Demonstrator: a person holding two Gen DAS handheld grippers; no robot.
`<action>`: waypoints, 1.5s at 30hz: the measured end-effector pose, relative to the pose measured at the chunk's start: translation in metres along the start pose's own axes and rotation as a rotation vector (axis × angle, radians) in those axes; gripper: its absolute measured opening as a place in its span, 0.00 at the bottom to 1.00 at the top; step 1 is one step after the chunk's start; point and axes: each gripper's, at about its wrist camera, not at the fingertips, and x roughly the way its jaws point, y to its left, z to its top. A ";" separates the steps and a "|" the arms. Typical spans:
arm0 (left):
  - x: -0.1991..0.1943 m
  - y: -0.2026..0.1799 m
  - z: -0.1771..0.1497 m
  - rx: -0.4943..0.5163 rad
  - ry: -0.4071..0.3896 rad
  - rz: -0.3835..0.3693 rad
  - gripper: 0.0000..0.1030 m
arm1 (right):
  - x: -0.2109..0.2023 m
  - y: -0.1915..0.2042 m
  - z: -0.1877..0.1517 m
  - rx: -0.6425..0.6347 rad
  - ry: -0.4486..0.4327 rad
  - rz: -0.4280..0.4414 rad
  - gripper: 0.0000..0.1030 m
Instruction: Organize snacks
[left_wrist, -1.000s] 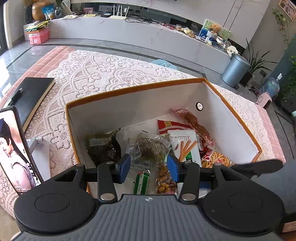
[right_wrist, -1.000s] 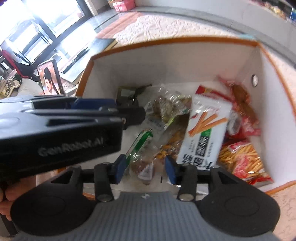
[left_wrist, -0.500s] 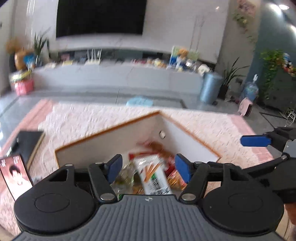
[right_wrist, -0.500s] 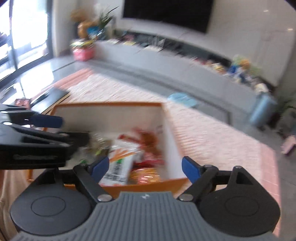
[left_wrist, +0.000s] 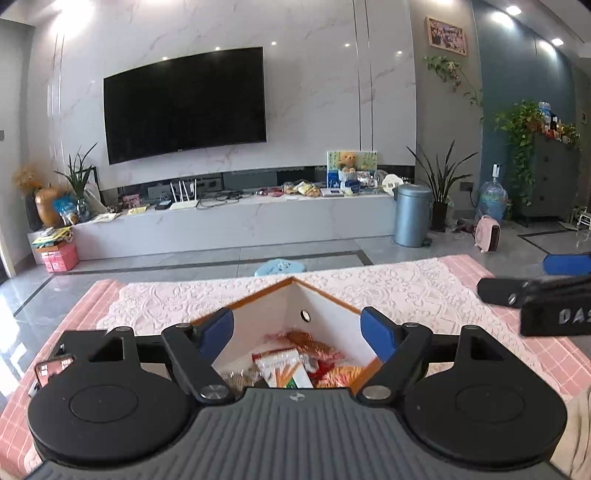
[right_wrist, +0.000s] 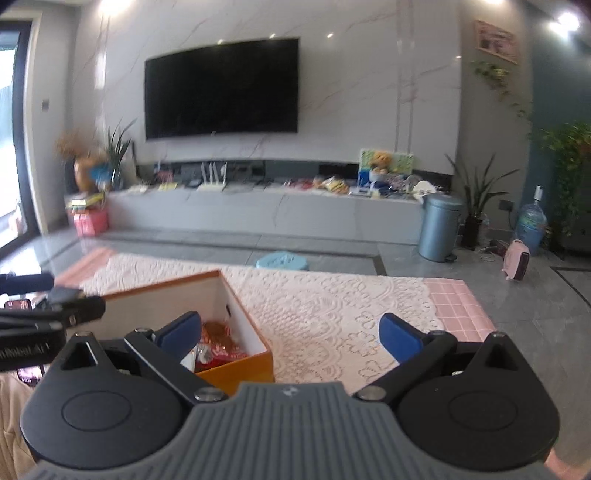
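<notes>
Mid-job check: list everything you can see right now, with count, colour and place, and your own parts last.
box: one, orange rim, white inside, on the lace cloth
snacks: several packets, red, orange, white, inside the box
lace cloth: one, white, over a pink table
phone: one, table's left edge
TV: one, black, on the wall
bin: one, blue-grey, by the TV bench
stool: one, light blue, beyond the table
water jug: one, blue, floor at right
left gripper: black, blue pads, jaws just opened wide, nothing between
right gripper: same, empty
</notes>
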 end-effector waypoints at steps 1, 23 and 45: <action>0.000 -0.001 -0.002 -0.004 0.005 0.000 0.89 | -0.005 -0.001 -0.003 0.008 -0.014 -0.002 0.96; 0.026 -0.011 -0.052 0.012 0.164 0.052 0.89 | -0.014 0.009 -0.066 0.021 0.015 -0.025 0.96; 0.034 -0.016 -0.054 0.011 0.207 0.045 0.89 | 0.004 0.001 -0.073 0.065 0.060 -0.054 0.96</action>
